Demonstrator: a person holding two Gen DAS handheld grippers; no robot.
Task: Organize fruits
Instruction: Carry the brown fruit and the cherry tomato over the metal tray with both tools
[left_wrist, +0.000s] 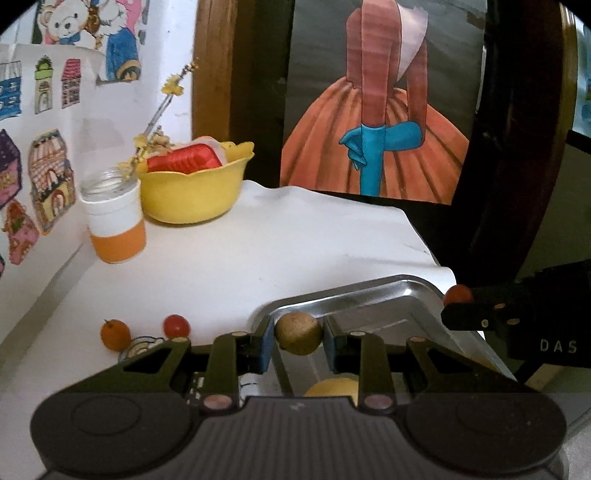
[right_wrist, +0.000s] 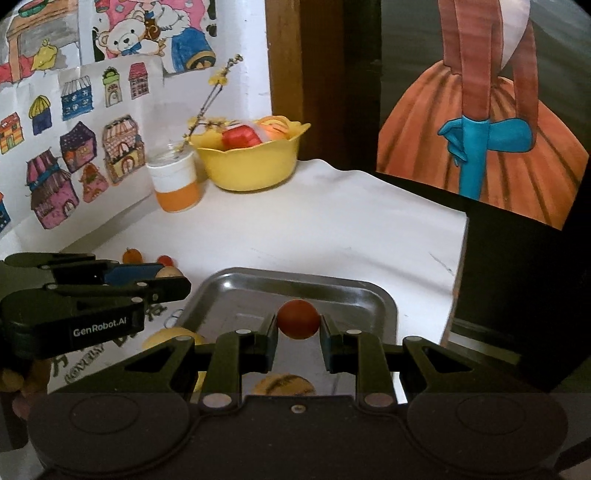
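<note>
Left tongs (left_wrist: 298, 334) and right tongs (right_wrist: 298, 319) each clamp a small fruit.

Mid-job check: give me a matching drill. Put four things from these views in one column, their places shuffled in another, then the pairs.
1. brownish round fruit
2. red round fruit
3. small orange fruit
4. yellow bowl

A. on the white table, left of the metal tray
B. held in the right tool
C. far corner, beside the orange-and-white cup
D. held in the left tool

Pairs: 1-D, 2-B, 3-A, 4-C
</note>
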